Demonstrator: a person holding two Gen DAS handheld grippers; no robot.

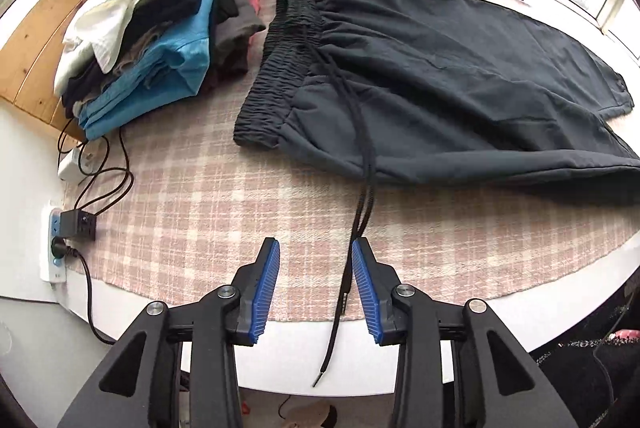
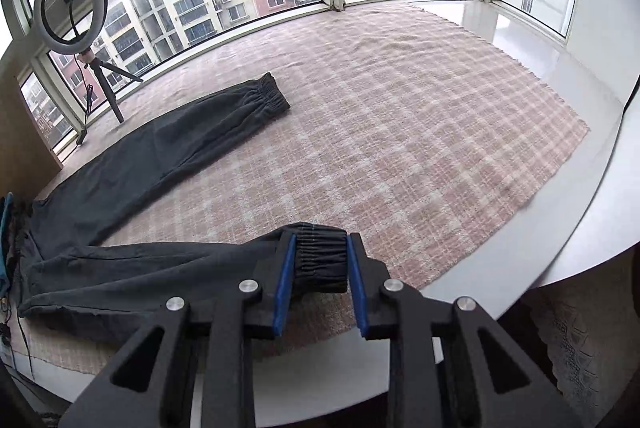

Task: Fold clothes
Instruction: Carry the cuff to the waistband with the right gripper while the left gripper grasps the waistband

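Here the dark trousers point(image 2: 132, 164) lie spread on the checked cloth point(image 2: 400, 116) that covers the surface, the far leg running up to its cuff in the upper middle of the right wrist view and the near leg stretching along the lower left to its own cuff point(image 2: 320, 262) at the centre bottom. The right gripper point(image 2: 320, 264) has that near cuff between its blue fingers point(image 2: 285, 280), and the ribbed elastic fills the gap from pad to pad, so I judge it clasped, though how firmly I cannot tell. In the left wrist view the waistband point(image 1: 276, 68) sits in the upper middle beside a pile of folded clothes point(image 1: 160, 40) at the upper left, and the left gripper point(image 1: 316, 260) stands released and empty, with the drawstring point(image 1: 356, 196) trailing down past its right finger off the cloth's edge. The step in hand looks like bringing one leg over the other. To do it well, the left gripper should take the waistband's near corner, not the loose cord; both ends should then lift together, keeping the fabric taut so the near leg lands square on the far one, cuff on cuff, and the drawstring is best tucked inside the fold.
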